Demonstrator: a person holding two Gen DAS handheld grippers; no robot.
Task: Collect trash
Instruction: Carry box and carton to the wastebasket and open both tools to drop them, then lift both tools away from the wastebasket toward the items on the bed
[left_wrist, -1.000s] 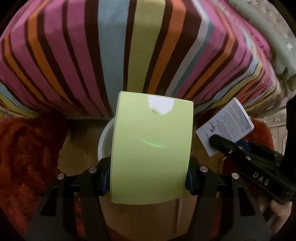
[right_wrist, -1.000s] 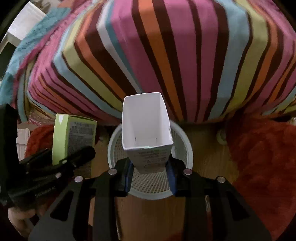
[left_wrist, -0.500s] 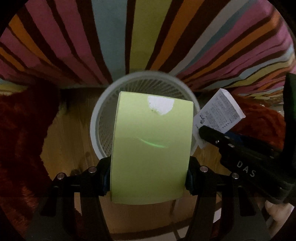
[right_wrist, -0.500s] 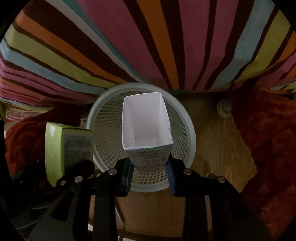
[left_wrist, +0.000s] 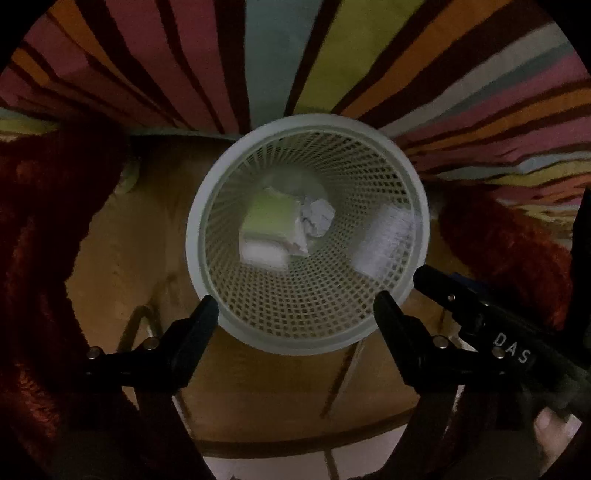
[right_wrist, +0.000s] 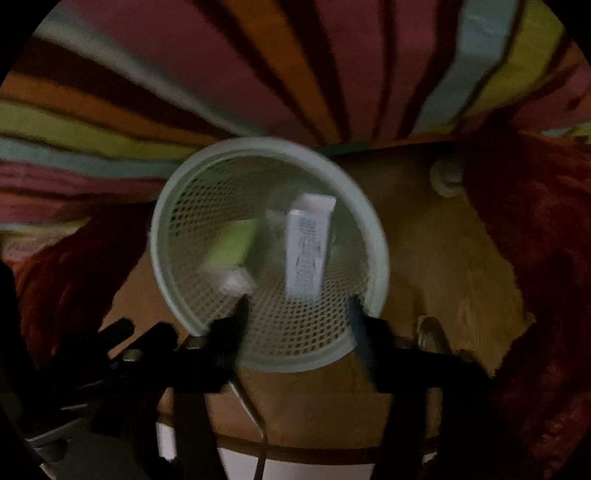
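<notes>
A white mesh wastebasket (left_wrist: 207, 236) stands on the wooden floor below both grippers; it also shows in the right wrist view (right_wrist: 376, 236). The green box (left_wrist: 269, 216) lies inside it beside a crumpled paper (left_wrist: 317, 218). The white box (left_wrist: 384, 240) is blurred by the basket's right wall; in the right wrist view it (right_wrist: 308, 243) is blurred inside the basket, next to the green box (right_wrist: 232, 245). My left gripper (left_wrist: 295, 306) is open and empty above the near rim. My right gripper (right_wrist: 298, 314) is open and empty above the near rim.
A striped bedspread (left_wrist: 258, 66) hangs behind the basket. Red shaggy rug (left_wrist: 40, 236) lies on both sides of the wooden floor (left_wrist: 122, 251). A small round white object (right_wrist: 445, 181) sits on the floor right of the basket.
Both grippers opened and let go of their boxes. The green box and the white box dropped into the basket. Both views tilted further down over the basket.
</notes>
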